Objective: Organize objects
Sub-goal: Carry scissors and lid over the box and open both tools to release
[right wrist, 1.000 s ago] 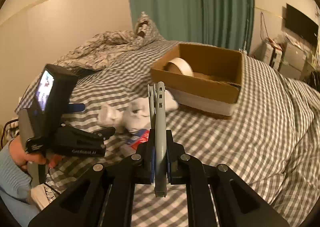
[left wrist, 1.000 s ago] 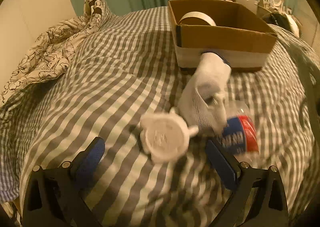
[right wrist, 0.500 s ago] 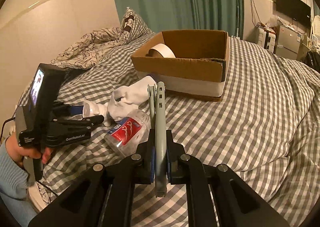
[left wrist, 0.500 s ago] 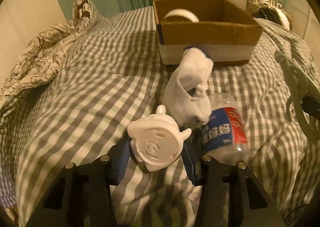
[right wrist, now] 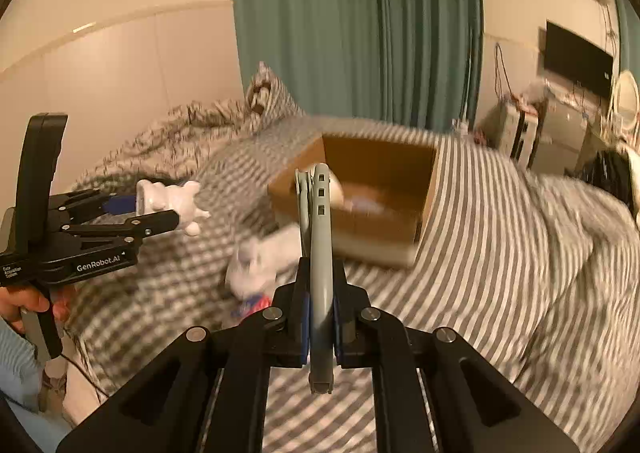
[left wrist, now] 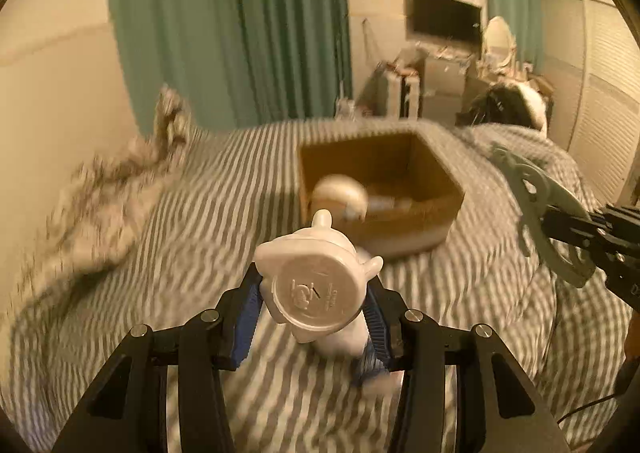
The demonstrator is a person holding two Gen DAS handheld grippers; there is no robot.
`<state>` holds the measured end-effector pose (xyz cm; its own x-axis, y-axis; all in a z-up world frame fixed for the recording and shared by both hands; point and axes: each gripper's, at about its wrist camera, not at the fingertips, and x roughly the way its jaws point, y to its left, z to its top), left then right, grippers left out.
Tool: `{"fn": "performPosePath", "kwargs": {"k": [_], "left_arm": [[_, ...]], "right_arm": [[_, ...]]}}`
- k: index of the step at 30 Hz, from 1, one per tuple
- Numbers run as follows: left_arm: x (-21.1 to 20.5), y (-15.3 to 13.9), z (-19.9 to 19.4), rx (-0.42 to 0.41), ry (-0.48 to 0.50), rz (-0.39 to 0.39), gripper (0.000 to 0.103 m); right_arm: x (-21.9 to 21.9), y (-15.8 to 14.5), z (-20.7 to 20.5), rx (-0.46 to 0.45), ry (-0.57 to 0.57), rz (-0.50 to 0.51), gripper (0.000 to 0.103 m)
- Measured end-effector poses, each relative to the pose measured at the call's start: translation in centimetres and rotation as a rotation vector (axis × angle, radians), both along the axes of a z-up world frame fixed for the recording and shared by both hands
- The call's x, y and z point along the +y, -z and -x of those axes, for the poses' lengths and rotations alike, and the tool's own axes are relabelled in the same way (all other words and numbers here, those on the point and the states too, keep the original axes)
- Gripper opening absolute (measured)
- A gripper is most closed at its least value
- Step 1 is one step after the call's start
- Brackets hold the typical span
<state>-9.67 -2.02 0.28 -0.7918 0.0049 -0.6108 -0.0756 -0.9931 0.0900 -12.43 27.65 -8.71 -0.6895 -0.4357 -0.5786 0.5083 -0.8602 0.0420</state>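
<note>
My left gripper (left wrist: 314,317) is shut on a white figurine (left wrist: 318,289), base toward the camera, held above the bed; it also shows in the right wrist view (right wrist: 170,199). My right gripper (right wrist: 319,317) is shut on a flat grey plastic piece (right wrist: 320,253), which shows in the left wrist view (left wrist: 540,221) at the right. An open cardboard box (left wrist: 380,189) sits ahead on the checked bedspread, with a roll of tape (left wrist: 340,197) inside. A white sock (right wrist: 264,257) and a red-and-blue labelled bottle (right wrist: 252,303) lie on the bed before the box (right wrist: 360,205).
A crumpled patterned duvet (left wrist: 108,193) lies at the left of the bed (left wrist: 200,253). Green curtains (right wrist: 352,21), a wall TV (left wrist: 444,19) and cluttered furniture stand beyond. The view is motion-blurred.
My left gripper closed on the white figurine and lifted it off the bed toward the box. My right gripper kept its grey piece and rose a little.
</note>
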Motion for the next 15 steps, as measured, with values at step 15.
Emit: {"fn": "performPosePath", "kwargs": {"k": [15], "left_arm": [[3.8,-2.5,17.1,0.04,0.052,-0.054,0.048]], "right_arm": [[-2.2,-5.1,16.1,0.071,0.023,0.008,0.008]]}}
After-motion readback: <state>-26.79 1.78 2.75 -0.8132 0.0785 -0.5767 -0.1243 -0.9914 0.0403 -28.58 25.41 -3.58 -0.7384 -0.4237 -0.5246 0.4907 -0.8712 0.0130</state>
